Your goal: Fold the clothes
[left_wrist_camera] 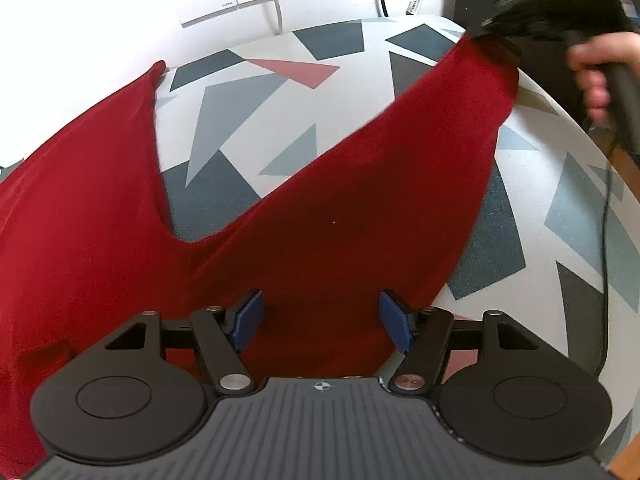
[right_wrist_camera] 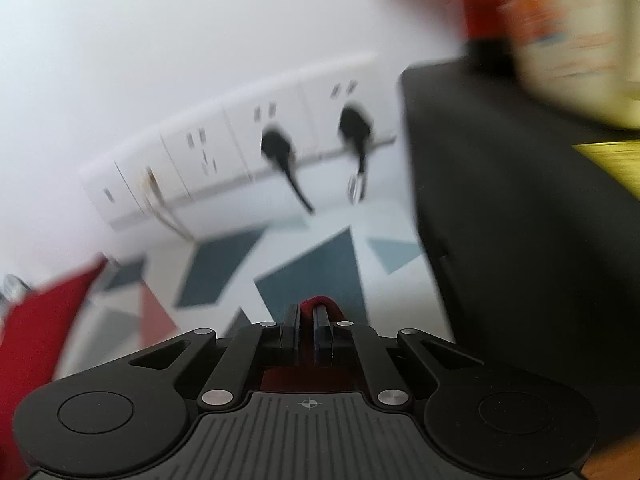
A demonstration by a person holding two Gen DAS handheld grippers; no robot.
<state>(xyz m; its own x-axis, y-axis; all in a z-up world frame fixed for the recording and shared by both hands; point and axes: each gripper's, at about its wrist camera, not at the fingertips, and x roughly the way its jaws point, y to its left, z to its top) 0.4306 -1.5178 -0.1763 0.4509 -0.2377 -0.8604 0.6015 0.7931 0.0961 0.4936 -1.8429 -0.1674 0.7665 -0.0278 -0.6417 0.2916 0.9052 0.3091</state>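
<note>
A: What's in front of you, biggest thing first?

B: The table (left_wrist_camera: 280, 128) with its grey and red triangle pattern, running up to the far wall. Across it I see the red garment (left_wrist_camera: 340, 216), probably trousers, spread in a V: one leg runs to the far left, the other to the far right.

A: Why is the right leg raised?

B: My right gripper (right_wrist_camera: 307, 332) has its jaws nearly closed on the end of that leg, lifting it off the table. I'd guess that's to carry it across onto the other leg, though the right view is blurred.

A: And your left gripper (left_wrist_camera: 320, 320)?

B: Its jaws stand wide, holding nothing, low over the near part of the cloth, perhaps to pin it.
</note>
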